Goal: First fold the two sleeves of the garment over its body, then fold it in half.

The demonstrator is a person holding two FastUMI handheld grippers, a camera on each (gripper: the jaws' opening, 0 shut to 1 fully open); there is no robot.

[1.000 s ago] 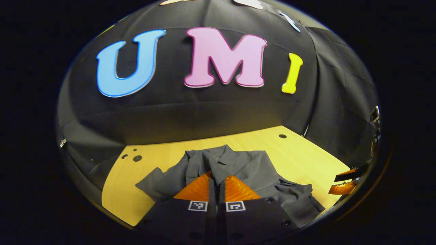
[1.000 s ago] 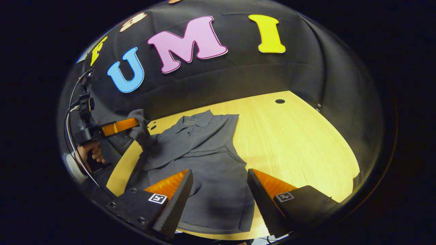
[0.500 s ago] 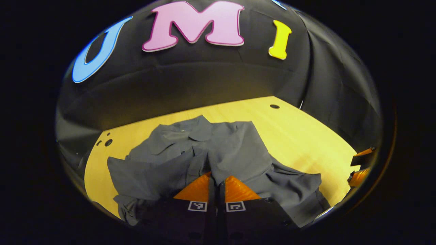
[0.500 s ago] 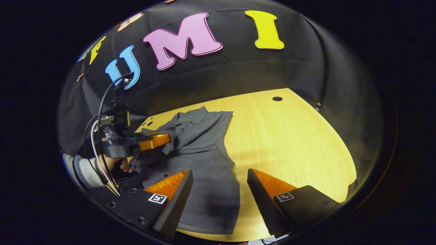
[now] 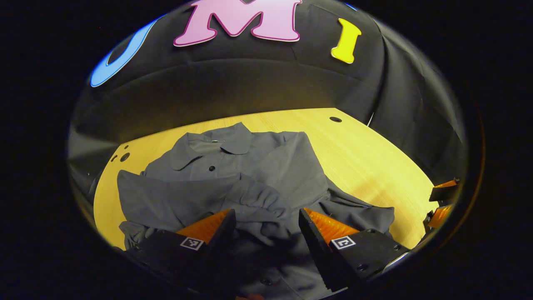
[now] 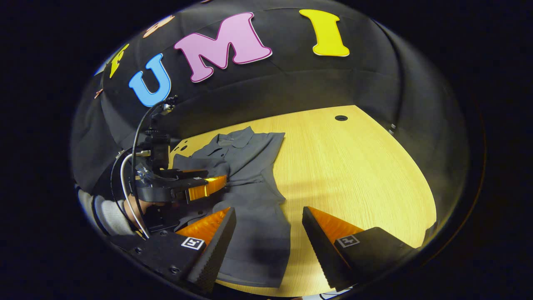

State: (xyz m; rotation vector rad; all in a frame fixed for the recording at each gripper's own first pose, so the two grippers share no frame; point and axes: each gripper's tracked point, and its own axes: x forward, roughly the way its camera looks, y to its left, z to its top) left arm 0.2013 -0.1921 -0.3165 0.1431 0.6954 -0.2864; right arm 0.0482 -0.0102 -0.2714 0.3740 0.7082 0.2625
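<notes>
Lying collar toward the wall, garment (image 5: 266,175) beneath both spread grippers (image 5: 264,227) (image 6: 268,233).

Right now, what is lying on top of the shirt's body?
A sleeve lies folded across the shirt, bunched near the open left gripper. The collar stays uncovered. What the sleeve covers cannot be seen. The table lies underneath.

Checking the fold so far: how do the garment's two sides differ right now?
The left side has its sleeve lying across the garment in a rumpled, bunched layer; the right side is a smooth, straight edge. The left tongs hang open over the bunched left side; the right tongs hang open over the flatter hem. Both sides rest on the table.
</notes>
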